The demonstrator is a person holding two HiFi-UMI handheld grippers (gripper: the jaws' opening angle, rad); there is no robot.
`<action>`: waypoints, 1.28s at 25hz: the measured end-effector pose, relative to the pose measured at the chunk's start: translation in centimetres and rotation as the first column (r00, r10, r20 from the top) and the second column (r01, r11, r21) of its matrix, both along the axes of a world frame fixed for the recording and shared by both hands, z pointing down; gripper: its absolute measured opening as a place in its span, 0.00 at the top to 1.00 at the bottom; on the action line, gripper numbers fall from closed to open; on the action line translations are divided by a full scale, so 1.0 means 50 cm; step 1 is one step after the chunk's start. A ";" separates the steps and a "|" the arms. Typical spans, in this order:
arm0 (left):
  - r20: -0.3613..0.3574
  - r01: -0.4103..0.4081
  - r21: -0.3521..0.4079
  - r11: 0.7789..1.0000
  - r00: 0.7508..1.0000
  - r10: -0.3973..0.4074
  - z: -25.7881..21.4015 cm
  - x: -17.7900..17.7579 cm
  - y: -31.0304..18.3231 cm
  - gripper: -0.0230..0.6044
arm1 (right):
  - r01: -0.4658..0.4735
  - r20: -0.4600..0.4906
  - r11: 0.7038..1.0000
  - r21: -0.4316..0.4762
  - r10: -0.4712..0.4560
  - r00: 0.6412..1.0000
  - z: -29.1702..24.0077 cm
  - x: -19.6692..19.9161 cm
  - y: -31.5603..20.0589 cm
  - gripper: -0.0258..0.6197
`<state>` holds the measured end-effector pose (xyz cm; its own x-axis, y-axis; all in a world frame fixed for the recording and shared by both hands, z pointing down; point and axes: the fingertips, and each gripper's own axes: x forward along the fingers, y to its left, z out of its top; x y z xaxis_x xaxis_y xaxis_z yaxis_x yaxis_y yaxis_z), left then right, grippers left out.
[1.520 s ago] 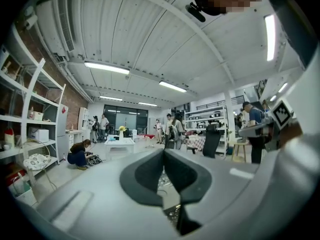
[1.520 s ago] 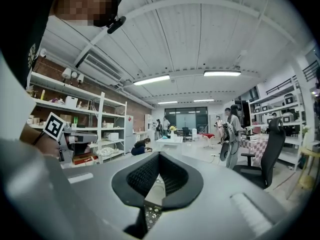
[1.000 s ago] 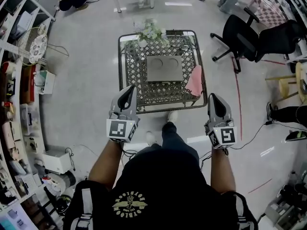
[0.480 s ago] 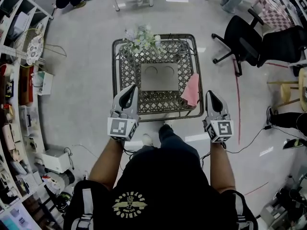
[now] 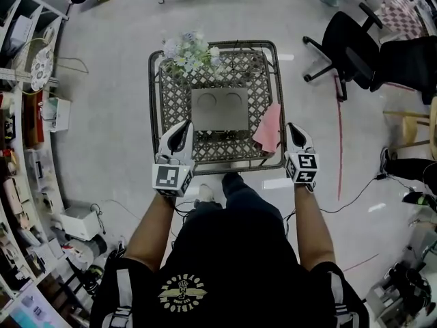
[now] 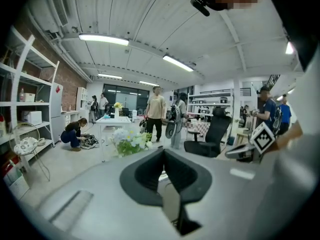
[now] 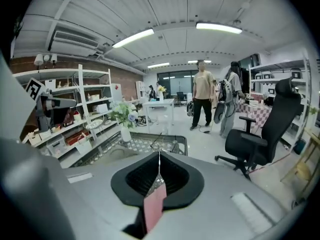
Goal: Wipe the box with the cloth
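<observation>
**Asker:** Two claws show from above. How is each one set?

**Holder:** My left claw (image 5: 183, 127) has its jaws pressed together with nothing between them. Its own view shows the two dark pads meeting at the tip (image 6: 163, 151). My right claw (image 5: 293, 128) is closed the same way and is also empty, with its pads meeting in a thin line (image 7: 159, 155).

**Asker:** Where is the box?

**Holder:** The box (image 5: 218, 109) is flat, grey and rectangular, with two round marks on its top. It lies near the middle of a small metal lattice table (image 5: 156, 115), straight in front of me and between my two claws.

**Asker:** And the cloth?

**Holder:** The cloth (image 5: 268, 128) is pink and lies crumpled on the table, just beside the right edge of the box. It is near my right claw but apart from it. In the right gripper view it appears as a pink strip (image 7: 155, 206) seen through the gap behind the closed tips.

**Asker:** Where are the claws in relation to the table?

**Holder:** Each one is at a near corner, left and right. Both point away from me across the tabletop.

**Asker:** Is there anything else on or around the table?

**Holder:** A vase of pale flowers (image 5: 188, 48) stands at the far left corner of the table. A black office chair (image 5: 348, 46) sits on the floor well off to the right.
</observation>
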<state>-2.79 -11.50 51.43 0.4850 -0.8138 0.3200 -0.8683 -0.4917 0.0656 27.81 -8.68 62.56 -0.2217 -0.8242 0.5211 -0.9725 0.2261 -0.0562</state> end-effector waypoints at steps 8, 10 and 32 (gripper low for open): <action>0.019 0.003 -0.028 1.000 1.000 -0.003 0.033 0.048 -0.028 0.96 | 0.070 -0.008 0.963 -0.261 -0.074 0.997 0.241 0.033 0.000 0.80; 0.031 0.009 -0.030 1.000 0.999 -0.008 0.034 0.059 -0.038 0.96 | 0.082 0.001 0.944 -0.320 -0.087 0.996 0.290 0.036 0.004 0.75; 0.115 0.096 -0.034 0.995 0.989 -0.091 0.014 -0.056 -0.036 0.96 | 0.110 -0.036 0.861 -0.496 -0.147 0.988 0.420 -0.007 0.001 0.92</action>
<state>-5.59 -13.32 52.11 0.3663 -0.8398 0.4007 -0.9133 -0.4070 -0.0179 27.44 -8.60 83.55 -0.2556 -0.4234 0.8691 -0.9422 0.3105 -0.1258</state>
